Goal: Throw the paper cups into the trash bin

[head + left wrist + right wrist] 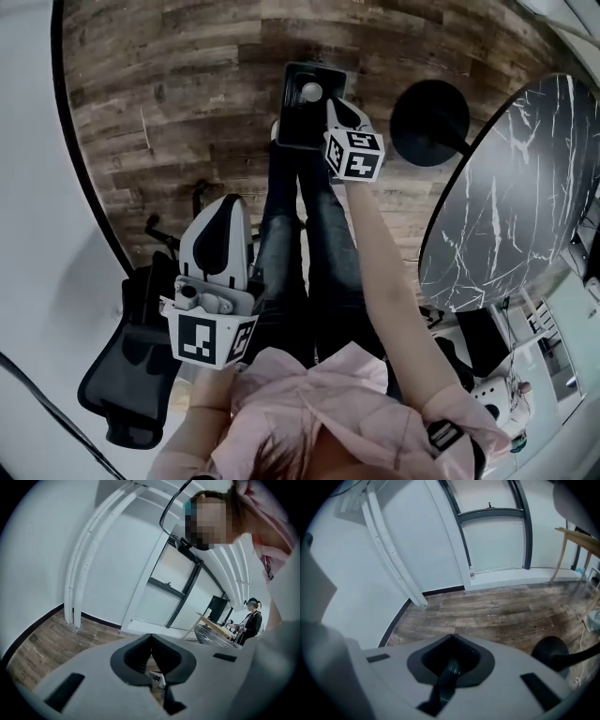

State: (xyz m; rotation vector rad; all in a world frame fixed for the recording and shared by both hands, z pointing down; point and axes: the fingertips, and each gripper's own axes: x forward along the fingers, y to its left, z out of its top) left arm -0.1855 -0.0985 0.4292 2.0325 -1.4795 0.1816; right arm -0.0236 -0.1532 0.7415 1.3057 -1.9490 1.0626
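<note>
In the head view a dark rectangular trash bin [298,117] stands on the wooden floor just beyond the person's feet. A white paper cup [310,91] lies inside it near the far rim. My right gripper [332,101] is held out over the bin's right edge, jaws shut with nothing between them; its own view shows its tips [452,637] meeting over bare floor. My left gripper [228,201] hangs lower left beside the person's leg, also shut and empty, its tips [151,638] pointing toward a white wall.
A round marble-topped table [516,197] fills the right side, with a black round base [429,122] on the floor next to the bin. A black office chair [131,375] sits at lower left by the white wall. Another person [252,620] stands far off by a desk.
</note>
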